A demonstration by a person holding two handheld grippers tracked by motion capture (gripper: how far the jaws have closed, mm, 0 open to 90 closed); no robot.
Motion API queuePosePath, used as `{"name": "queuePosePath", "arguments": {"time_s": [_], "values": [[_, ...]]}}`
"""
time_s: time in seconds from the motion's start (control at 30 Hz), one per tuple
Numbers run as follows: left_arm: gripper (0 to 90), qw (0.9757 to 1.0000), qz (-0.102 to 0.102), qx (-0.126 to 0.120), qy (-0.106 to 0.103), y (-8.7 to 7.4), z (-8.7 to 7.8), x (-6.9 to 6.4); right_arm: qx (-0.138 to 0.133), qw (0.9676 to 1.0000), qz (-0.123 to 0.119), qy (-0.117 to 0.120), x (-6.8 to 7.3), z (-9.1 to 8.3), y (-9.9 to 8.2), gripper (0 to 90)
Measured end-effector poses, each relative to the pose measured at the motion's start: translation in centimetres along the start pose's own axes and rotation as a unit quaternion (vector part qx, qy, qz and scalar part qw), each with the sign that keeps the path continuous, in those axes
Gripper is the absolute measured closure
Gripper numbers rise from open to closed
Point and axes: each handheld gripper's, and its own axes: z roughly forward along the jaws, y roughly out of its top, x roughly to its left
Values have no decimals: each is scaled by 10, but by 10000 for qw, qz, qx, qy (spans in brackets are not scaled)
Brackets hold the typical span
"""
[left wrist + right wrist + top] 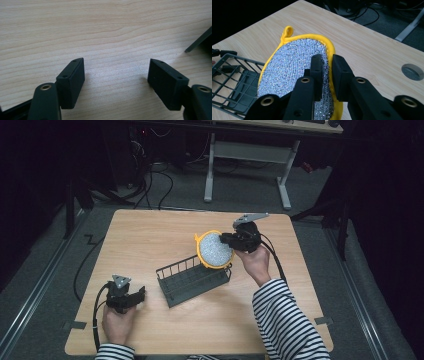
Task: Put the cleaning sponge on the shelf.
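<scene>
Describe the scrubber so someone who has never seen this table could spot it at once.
On the wooden table, look just right of centre, above the right end of the dark wire basket. The scrubber is held there on edge, clamped in the right gripper. It is the one bright thing: a silver sparkly pad with a yellow rim and a small loop.

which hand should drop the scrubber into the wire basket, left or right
Right. The right gripper is already clamped on the yellow-edged scrubber, held just above the basket's end. The left gripper sits open on the table, holding nothing.
</scene>
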Motion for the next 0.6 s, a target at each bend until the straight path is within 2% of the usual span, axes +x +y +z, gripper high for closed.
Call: {"name": "queuePosePath", "arguments": {"time_s": [0.23, 0.6], "values": [[305, 10000, 1, 0, 0, 0, 0, 0, 48, 9999, 91, 77, 3, 14, -2, 797], [305, 10000, 13, 2, -1, 0, 0, 0, 112, 9999, -1, 116, 11, 28, -5, 793]]}}
